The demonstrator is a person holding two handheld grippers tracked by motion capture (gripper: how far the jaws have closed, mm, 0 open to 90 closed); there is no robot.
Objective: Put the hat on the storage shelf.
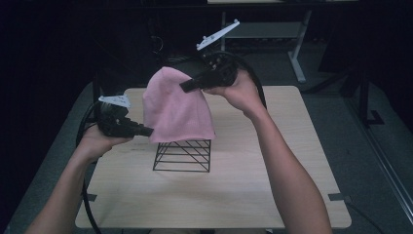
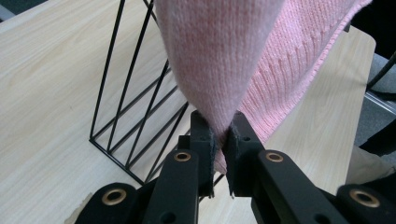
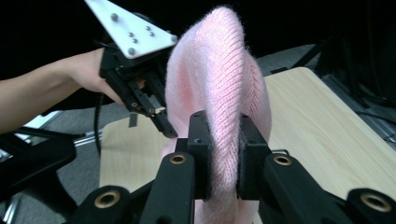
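In front of me lies the pale wood-grain surface [image 1: 272, 161], with a dark tape tab [image 1: 339, 197] at its right edge and another at its left. Beyond it, on the grey carpeted floor [image 1: 336, 114], stands a white desk frame [image 1: 297, 53], against a dark background.

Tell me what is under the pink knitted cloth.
Under the pink knitted cloth stands a black wire rack on the pale wooden table. Its lower bars show; its top is covered, so whether the cloth rests on it cannot be seen.
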